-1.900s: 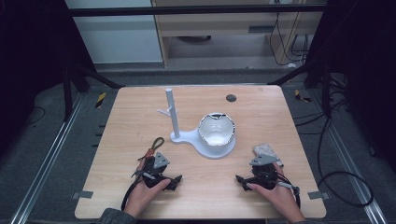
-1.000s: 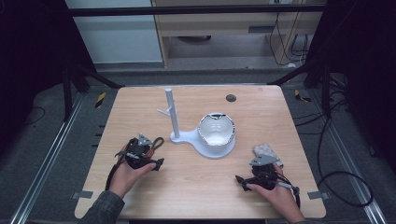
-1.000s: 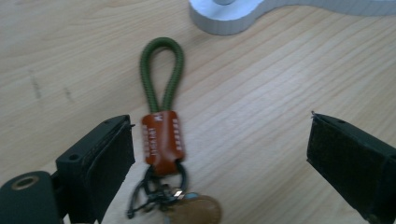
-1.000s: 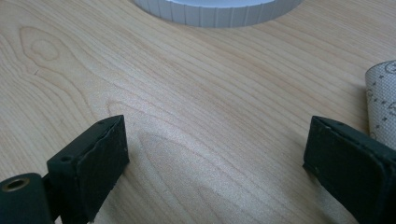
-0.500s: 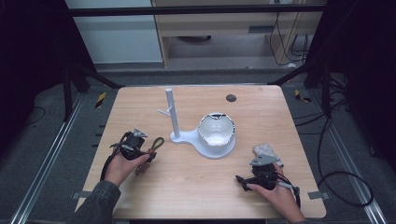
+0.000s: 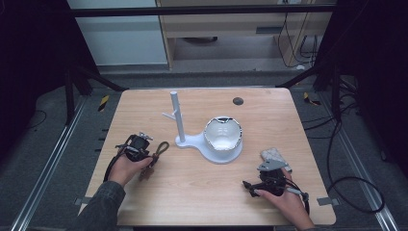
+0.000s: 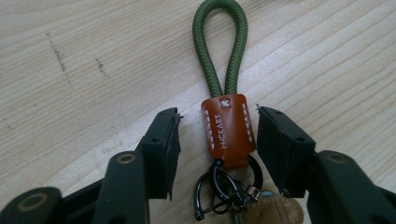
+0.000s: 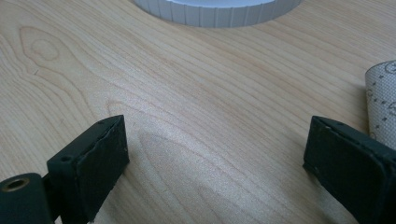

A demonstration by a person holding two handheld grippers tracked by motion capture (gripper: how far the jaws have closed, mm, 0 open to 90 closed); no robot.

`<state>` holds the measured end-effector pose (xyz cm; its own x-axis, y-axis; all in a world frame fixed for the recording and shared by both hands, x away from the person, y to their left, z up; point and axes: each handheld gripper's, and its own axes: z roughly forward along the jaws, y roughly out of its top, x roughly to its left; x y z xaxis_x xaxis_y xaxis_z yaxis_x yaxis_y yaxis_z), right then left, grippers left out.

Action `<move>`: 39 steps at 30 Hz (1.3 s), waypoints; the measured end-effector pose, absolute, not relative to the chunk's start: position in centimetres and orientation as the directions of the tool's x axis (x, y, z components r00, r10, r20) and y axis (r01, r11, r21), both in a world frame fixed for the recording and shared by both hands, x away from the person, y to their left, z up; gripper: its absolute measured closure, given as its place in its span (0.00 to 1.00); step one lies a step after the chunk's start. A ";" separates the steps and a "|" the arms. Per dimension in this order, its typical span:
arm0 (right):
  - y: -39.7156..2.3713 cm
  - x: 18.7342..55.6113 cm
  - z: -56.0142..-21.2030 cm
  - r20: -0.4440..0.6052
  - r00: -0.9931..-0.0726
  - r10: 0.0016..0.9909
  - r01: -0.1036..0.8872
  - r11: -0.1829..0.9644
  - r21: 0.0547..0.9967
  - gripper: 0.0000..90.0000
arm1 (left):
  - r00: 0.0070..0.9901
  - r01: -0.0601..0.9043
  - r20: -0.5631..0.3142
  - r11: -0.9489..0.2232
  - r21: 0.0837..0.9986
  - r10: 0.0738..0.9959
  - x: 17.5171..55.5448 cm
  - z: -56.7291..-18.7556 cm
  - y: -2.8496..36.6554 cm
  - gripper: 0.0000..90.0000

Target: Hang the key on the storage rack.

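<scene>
Left gripper [image 7: 217,140] jaws have just been closing around the keychain [image 7: 227,126], small gaps still both sides, not clamped. Tan leather tab stamped "HHCKAET", white stitching, olive rope loop [image 7: 219,46] beyond, black rings below. It lies flat on the table [image 6: 202,192], front-left. Right gripper [image 8: 215,154] jaws wide open over bare wood.

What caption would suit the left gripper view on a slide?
Left gripper closing around a keychain's brown leather tab, pads not yet touching, green cord loop lying ahead on the wooden table.
</scene>
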<state>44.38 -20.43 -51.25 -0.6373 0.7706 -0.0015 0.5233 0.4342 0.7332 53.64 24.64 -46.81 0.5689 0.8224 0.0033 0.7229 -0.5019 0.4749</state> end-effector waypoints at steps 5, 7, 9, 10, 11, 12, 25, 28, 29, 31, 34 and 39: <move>-20.4 44.4 -51.3 -0.002 -0.638 0.770 0.522 0.435 0.733 0.07 | 0.567 0.734 -0.007 -0.501 0.458 0.824 53.7 -47.1 24.3 0.60; -20.4 44.3 -51.2 -0.002 -0.638 0.770 0.524 0.436 0.732 0.07 | 0.565 0.736 -0.013 -0.497 0.459 0.825 53.7 -47.1 24.3 0.61; -20.4 44.3 -51.2 -0.003 -0.638 0.770 0.523 0.436 0.732 0.07 | 0.561 0.740 -0.024 -0.488 0.463 0.828 53.7 -47.0 24.3 0.63; -20.5 44.3 -51.2 -0.003 -0.638 0.770 0.524 0.436 0.731 0.07 | 0.562 0.739 -0.024 -0.489 0.463 0.827 53.7 -47.0 24.3 0.64; -20.5 44.3 -51.2 -0.003 -0.638 0.770 0.524 0.437 0.731 0.07 | 0.562 0.739 -0.021 -0.491 0.462 0.827 53.7 -47.0 24.2 0.65; -20.5 44.3 -51.2 -0.003 -0.638 0.770 0.524 0.437 0.731 0.07 | 0.563 0.738 -0.020 -0.493 0.461 0.826 53.7 -47.1 24.2 0.66; -20.5 44.3 -51.2 0.000 -0.638 0.770 0.526 0.435 0.731 0.07 | 0.574 0.730 0.000 -0.511 0.454 0.819 53.7 -47.0 24.2 0.73; -20.5 44.3 -51.2 0.000 -0.638 0.770 0.525 0.435 0.731 0.07 | 0.579 0.717 -0.001 -0.510 0.475 0.815 53.4 -46.7 24.4 0.73; -20.5 44.3 -51.2 0.000 -0.638 0.770 0.525 0.435 0.731 0.07 | 0.582 0.712 -0.001 -0.509 0.484 0.813 53.3 -46.6 24.5 0.73; -20.5 44.3 -51.2 0.000 -0.638 0.770 0.525 0.435 0.731 0.07 | 0.582 0.705 -0.007 -0.501 0.502 0.813 52.9 -46.4 24.6 0.73; -20.5 44.3 -51.2 0.000 -0.638 0.770 0.525 0.435 0.731 0.07 | 0.588 0.689 -0.001 -0.500 0.525 0.809 52.4 -46.1 24.9 0.73; -20.5 44.3 -51.2 0.000 -0.638 0.770 0.525 0.435 0.731 0.07 | 0.593 0.656 -0.004 -0.480 0.583 0.805 51.2 -45.2 25.5 0.73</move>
